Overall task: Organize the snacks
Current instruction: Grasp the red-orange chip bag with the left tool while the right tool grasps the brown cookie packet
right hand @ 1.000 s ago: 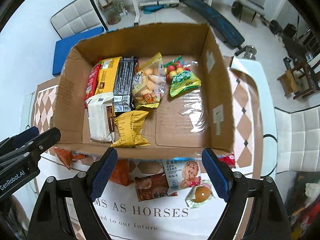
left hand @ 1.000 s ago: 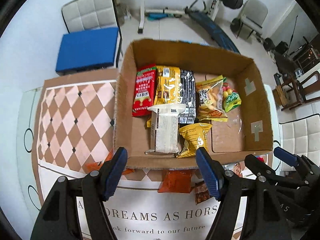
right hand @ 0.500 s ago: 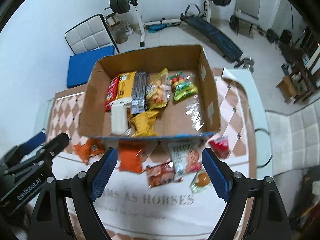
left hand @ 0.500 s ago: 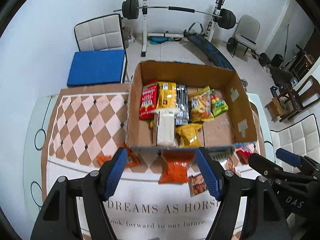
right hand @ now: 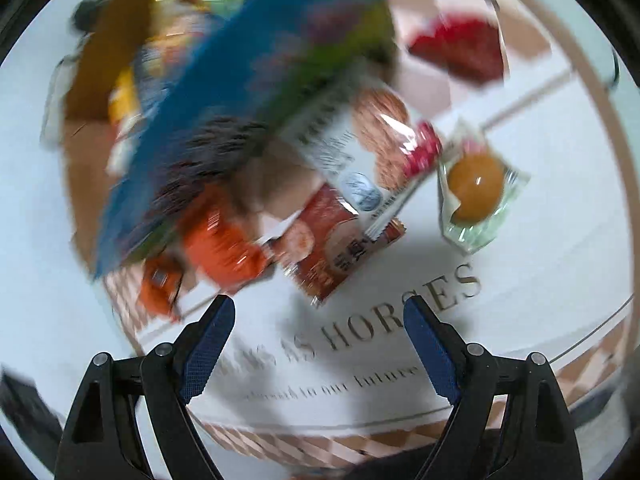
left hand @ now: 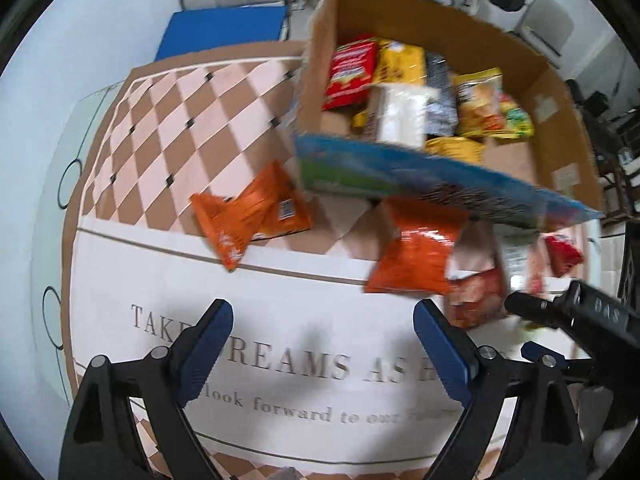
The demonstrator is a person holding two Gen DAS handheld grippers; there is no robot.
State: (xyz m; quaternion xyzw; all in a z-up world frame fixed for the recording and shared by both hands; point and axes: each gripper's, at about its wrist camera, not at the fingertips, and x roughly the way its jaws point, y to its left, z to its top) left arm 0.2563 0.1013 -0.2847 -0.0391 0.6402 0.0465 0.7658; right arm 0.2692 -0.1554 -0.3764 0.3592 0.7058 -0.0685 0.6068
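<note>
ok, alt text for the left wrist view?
Open left tool hovers empty over a white tablecloth, facing a cardboard box full of snack packets. Two orange packets lie loose before the box.

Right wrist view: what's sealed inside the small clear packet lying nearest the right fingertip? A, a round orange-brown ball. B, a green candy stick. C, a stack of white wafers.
A: the clear packet on the white tablecloth holds one round orange-brown ball, beyond the open right gripper.

cardboard box [right hand: 224,92]: motion-blurred | red packet [left hand: 562,254]: blurred, label unreadable
</note>
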